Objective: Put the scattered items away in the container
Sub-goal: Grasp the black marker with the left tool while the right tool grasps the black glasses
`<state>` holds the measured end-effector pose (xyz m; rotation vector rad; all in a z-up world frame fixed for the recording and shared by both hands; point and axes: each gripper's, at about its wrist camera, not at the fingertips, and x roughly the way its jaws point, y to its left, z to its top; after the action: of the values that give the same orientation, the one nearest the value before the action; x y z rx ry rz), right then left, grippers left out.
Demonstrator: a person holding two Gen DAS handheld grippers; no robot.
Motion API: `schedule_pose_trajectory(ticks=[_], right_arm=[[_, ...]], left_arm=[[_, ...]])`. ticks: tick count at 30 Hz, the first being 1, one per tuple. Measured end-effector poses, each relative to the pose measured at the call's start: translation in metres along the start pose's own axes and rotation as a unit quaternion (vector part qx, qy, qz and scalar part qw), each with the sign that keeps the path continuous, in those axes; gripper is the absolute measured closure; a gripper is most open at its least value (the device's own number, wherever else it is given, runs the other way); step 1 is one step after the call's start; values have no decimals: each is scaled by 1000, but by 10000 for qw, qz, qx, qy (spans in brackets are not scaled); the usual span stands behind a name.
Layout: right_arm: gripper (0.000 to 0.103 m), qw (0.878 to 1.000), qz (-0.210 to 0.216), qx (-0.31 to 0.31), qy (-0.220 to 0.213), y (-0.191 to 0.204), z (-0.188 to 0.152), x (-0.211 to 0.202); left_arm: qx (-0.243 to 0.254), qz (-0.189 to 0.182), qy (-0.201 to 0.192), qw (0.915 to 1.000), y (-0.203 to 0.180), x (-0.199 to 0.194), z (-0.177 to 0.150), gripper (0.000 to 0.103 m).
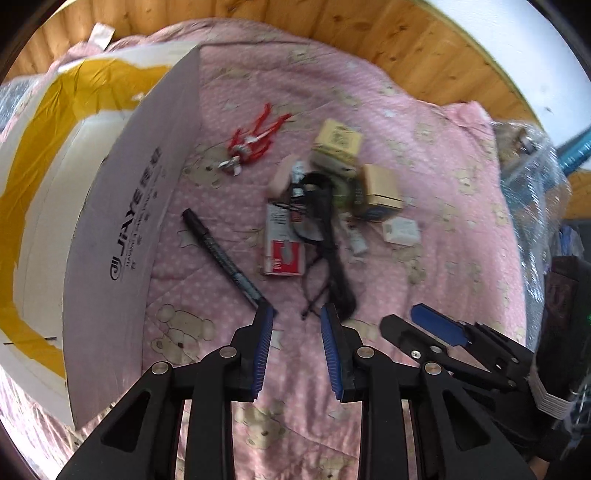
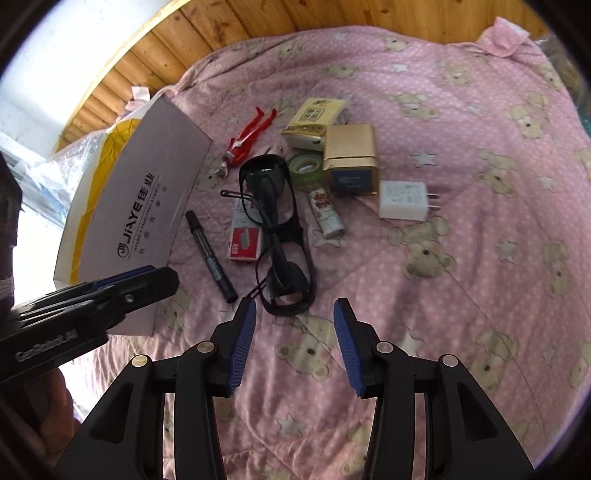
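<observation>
Both grippers, left [image 1: 297, 314] and right [image 2: 294, 308], hovered with jaws apart, holding nothing. Glasses [image 2: 275, 236] and a marker [image 2: 210, 256] lay on the bed [image 2: 461, 258] beside the box [image 2: 147, 206].

Quilt [image 2: 461, 155]: soft pink cloth, stitched in squares, matt, printed with bears and stars.
Wall panelling [image 2: 236, 26]: knotty wood boards, warm and slightly shiny.
Box flap [image 2: 147, 206]: smooth grey card, matt, with printed lettering.
Box lining [image 1: 33, 192]: white card with glossy yellow tape.
Gold box [image 2: 351, 147]: card with a satin metallic sheen.
Charger [image 2: 402, 201]: smooth white plastic, metal prongs.
Safety glasses [image 2: 277, 229]: glossy black plastic, clear lenses.
Marker [image 2: 210, 258]: black plastic, mildly shiny.
Pliers [image 2: 251, 129]: red plastic-coated handles, metal nose.
Tape roll [image 2: 304, 166]: translucent, glossy green.
Right gripper [image 2: 294, 314]: matt black plastic, ribbed blue pads, brass-coloured pins.
Left gripper [image 1: 297, 314]: the same finish.
</observation>
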<state>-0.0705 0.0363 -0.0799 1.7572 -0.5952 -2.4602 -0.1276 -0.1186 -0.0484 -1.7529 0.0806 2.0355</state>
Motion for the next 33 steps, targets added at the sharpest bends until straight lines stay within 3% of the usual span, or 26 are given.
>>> schedule_pose_trajectory(ticks=[9, 14, 18, 24, 27, 29, 33], right_arm=[[56, 9994, 125, -138, 275, 3, 20, 37], [56, 9988, 153, -214, 411, 5, 28, 58], [55, 9983, 111, -326, 477, 8, 35, 75], [53, 9978, 63, -469, 463, 10, 46, 91], [61, 9977, 46, -538, 420, 11, 50, 92], [63, 9980, 109, -471, 415, 7, 52, 89], [64, 9988, 230, -273, 338, -4, 51, 74]], left_arm=[[-509, 33, 117, 9986, 33, 25, 17, 74], [-765, 112, 181, 9968, 49, 45, 18, 64], [-943, 188, 327, 9948, 58, 64, 19, 64], [-753, 431, 135, 9961, 50, 77, 31, 57], [-486, 611, 56, 9969, 40, 83, 36, 59], [-341, 538, -18, 9980, 34, 82, 36, 88], [-232, 196, -94, 9995, 29, 75, 31, 89]])
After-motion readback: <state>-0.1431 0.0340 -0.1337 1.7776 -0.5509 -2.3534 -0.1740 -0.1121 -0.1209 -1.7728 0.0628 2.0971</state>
